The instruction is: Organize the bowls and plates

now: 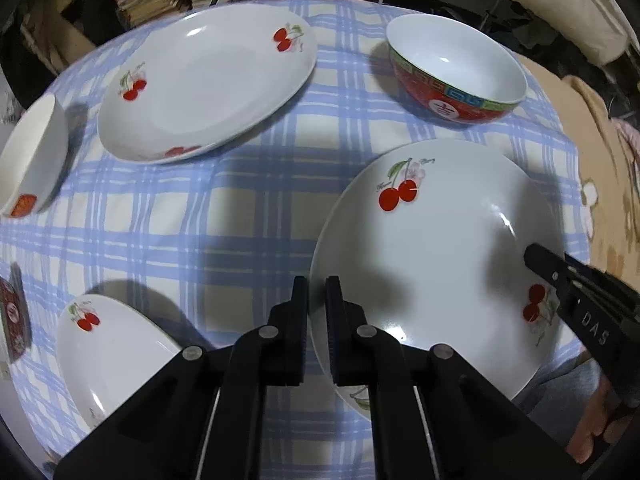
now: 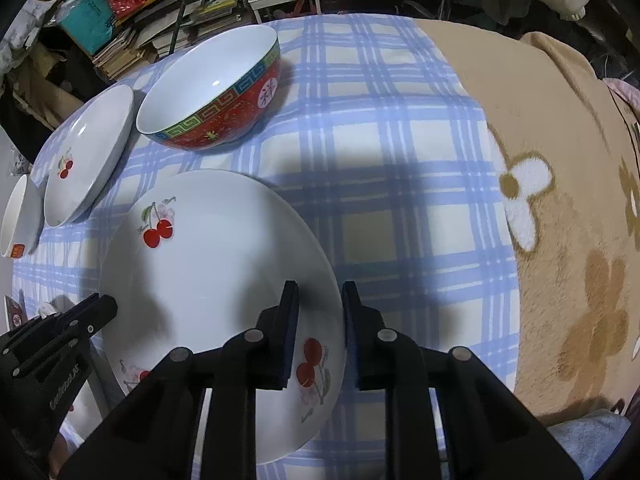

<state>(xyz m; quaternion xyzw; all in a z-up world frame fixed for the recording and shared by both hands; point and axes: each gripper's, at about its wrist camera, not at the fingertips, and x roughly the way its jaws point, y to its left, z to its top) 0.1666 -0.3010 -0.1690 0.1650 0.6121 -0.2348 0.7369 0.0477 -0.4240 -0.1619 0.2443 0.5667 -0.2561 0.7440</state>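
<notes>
A large white cherry plate [image 1: 436, 264] [image 2: 216, 280] sits at the near middle of the checked table. My left gripper [image 1: 317, 320] straddles its left rim, jaws close around the edge. My right gripper [image 2: 320, 320] straddles its right rim, one finger over the plate, one outside, with a gap showing. A second cherry plate [image 1: 208, 80] [image 2: 90, 156] lies at the far left. A third cherry plate [image 1: 108, 356] lies near left. A red patterned bowl [image 1: 456, 68] [image 2: 212, 96] stands at the back. A small white bowl [image 1: 34, 156] [image 2: 18, 216] stands at the left edge.
The blue checked tablecloth [image 1: 240, 220] covers the table. A tan flowered blanket [image 2: 568, 200] lies to the right. Shelves with books and clutter [image 2: 132, 20] stand behind the table. A small red object [image 1: 14, 320] lies at the left edge.
</notes>
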